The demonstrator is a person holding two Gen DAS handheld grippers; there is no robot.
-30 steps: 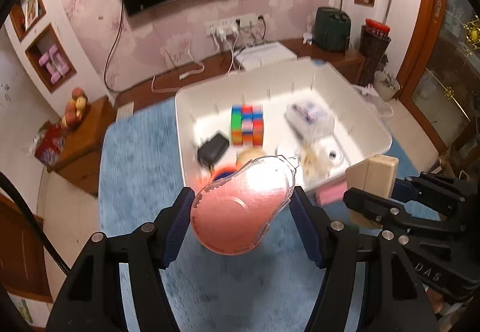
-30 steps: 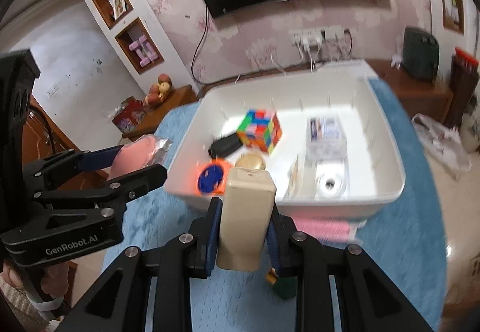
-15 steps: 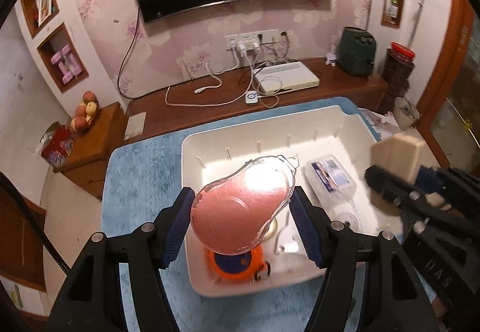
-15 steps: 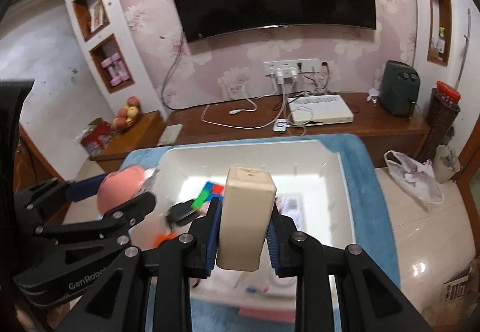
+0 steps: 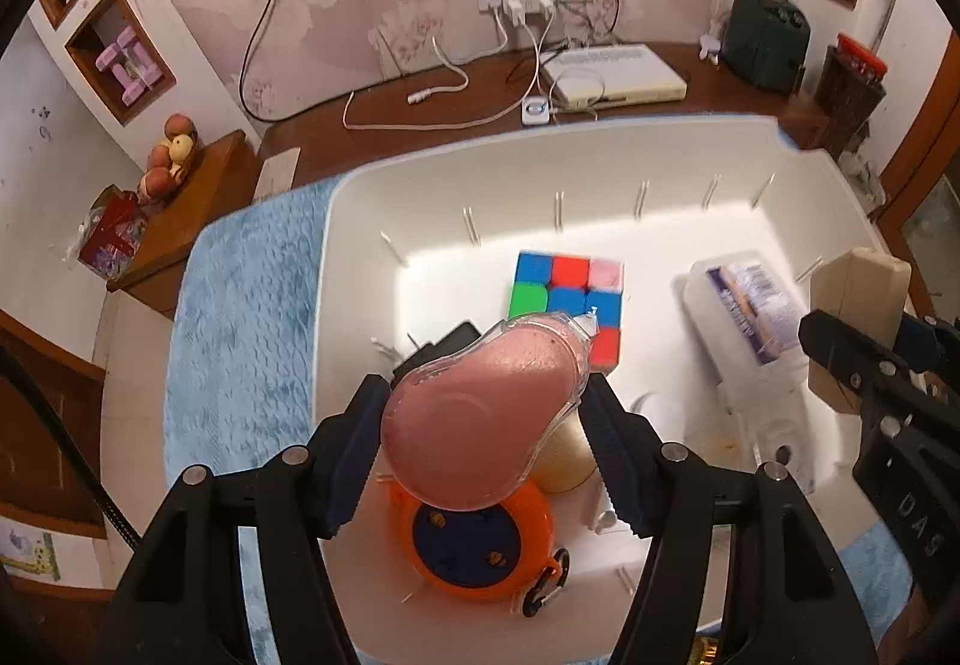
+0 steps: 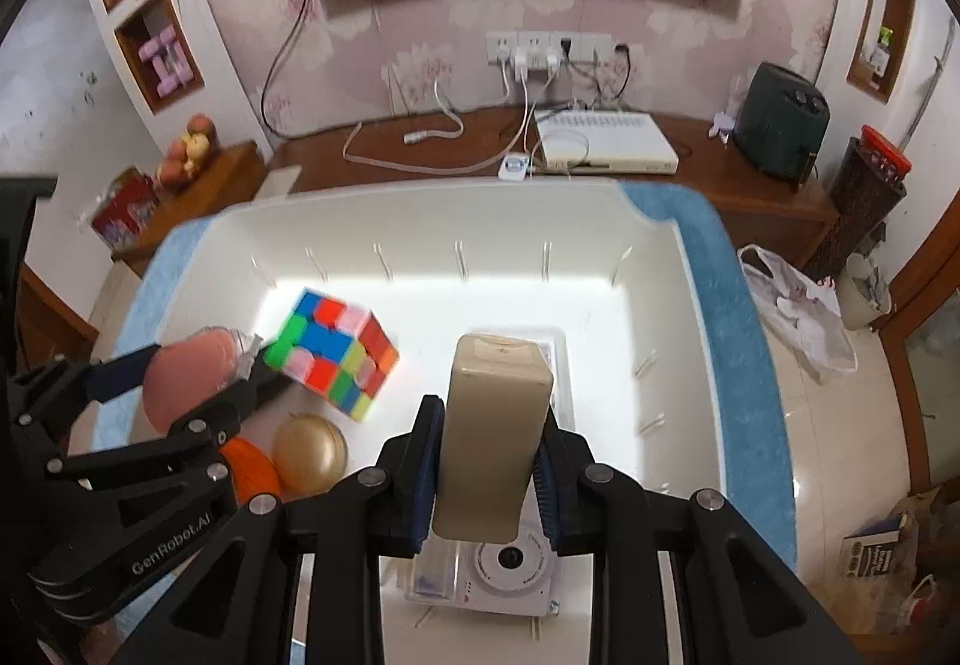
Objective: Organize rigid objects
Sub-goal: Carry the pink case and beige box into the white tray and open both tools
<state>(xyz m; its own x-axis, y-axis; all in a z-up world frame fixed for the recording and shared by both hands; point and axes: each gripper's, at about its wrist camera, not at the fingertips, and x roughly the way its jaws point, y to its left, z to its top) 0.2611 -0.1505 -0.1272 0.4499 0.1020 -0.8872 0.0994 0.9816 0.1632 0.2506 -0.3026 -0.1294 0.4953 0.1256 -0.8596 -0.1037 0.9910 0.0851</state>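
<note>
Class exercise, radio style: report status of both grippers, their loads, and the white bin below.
Left gripper shut on pink teardrop case. Right gripper shut on beige rectangular block. Both over white plastic bin. Below: colourful puzzle cube, orange round reel, clear box.

black adapter (image 5: 441, 344) mostly hidden, orange reel (image 6: 249, 464) half covered

White bin (image 6: 420, 209) on a blue textured mat (image 5: 240, 305); a cube (image 6: 333, 353) chequered in blue, red, pink, green, orange and yellow; a pink dispenser (image 5: 480, 413) in a clear shell; a cream block (image 6: 492, 437); an orange disc (image 5: 480, 545) with navy centre; floral pink wallpaper (image 6: 420, 41)
</note>
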